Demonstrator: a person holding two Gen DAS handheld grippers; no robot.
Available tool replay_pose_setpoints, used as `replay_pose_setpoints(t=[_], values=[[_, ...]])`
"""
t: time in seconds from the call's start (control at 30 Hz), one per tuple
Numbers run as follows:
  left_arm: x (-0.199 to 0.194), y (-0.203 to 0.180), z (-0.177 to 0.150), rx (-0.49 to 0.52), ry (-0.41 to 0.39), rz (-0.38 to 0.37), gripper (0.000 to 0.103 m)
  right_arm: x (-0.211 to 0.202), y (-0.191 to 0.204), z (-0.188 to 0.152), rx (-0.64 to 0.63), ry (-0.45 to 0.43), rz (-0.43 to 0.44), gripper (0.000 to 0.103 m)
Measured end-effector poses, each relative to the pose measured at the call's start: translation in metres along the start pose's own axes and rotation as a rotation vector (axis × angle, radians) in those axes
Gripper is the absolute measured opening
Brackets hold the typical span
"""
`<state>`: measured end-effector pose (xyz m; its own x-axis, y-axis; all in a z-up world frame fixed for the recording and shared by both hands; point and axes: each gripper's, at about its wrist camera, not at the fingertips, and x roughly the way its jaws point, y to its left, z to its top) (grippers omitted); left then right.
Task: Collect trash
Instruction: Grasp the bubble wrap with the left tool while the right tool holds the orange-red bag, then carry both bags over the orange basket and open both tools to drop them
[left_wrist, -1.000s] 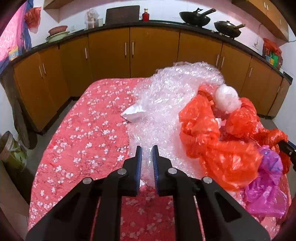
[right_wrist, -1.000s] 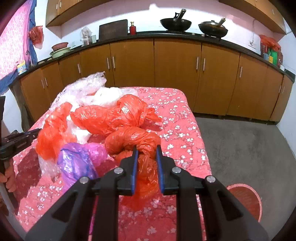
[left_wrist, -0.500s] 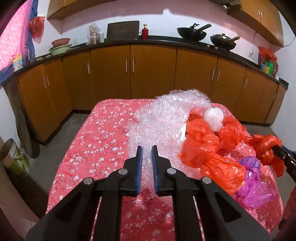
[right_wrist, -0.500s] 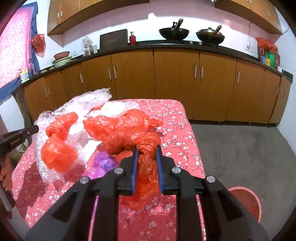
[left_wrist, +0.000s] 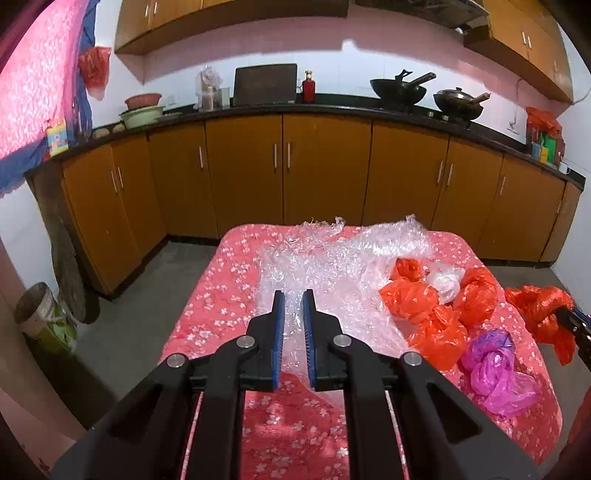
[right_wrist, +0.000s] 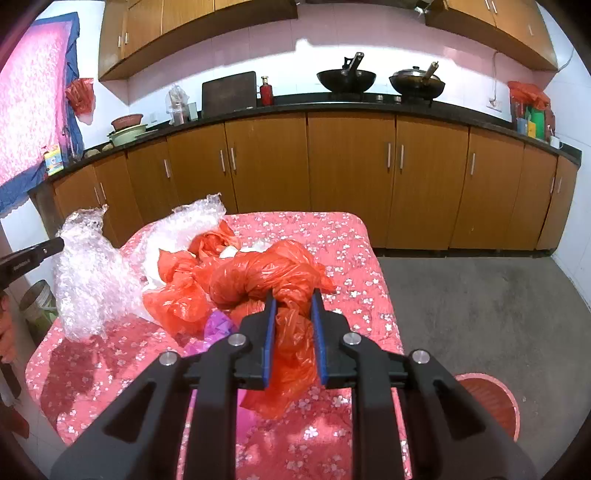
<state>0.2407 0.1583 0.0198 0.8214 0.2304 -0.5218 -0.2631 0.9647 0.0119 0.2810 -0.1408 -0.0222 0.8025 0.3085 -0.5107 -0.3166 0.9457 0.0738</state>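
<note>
Each black claw, left (left_wrist: 293, 293) and right (right_wrist: 293, 295), carries ribbed blue pads (left_wrist: 277, 334) and round silver screws (right_wrist: 237, 339) on angular arms.

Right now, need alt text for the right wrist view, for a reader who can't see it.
The right gripper is shut on a knotted orange plastic bag, above a table with a pink floral cloth. Left of it lie more orange bags and clear bubble wrap pinched by the left gripper; wooden kitchen cabinets stand behind.
</note>
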Motion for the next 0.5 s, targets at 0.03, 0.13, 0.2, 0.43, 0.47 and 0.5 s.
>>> replay_pose_setpoints(t=[0.03,0.13,0.2,0.43,0.47,0.5], values=[[-0.004,0.000,0.002,0.004,-0.008,0.001,0.010,-0.003,0.000,0.001,0.001,-0.006,0.002,0.019],[-0.014,-0.004,0.006,0.002,-0.029,-0.007,0.010,-0.011,0.000,0.002,0.008,-0.019,0.010,0.019],[-0.021,-0.006,0.009,0.005,-0.044,-0.010,0.010,-0.018,-0.002,0.004,0.017,-0.031,0.020,0.019],[-0.040,-0.027,0.019,0.010,-0.088,-0.030,0.010,-0.045,-0.010,0.009,0.035,-0.084,0.020,0.019],[-0.043,-0.033,0.021,0.015,-0.095,-0.040,0.010,-0.050,-0.013,0.010,0.038,-0.093,0.013,0.019],[-0.045,-0.037,0.022,0.018,-0.100,-0.046,0.010,-0.052,-0.016,0.010,0.040,-0.100,0.006,0.019]])
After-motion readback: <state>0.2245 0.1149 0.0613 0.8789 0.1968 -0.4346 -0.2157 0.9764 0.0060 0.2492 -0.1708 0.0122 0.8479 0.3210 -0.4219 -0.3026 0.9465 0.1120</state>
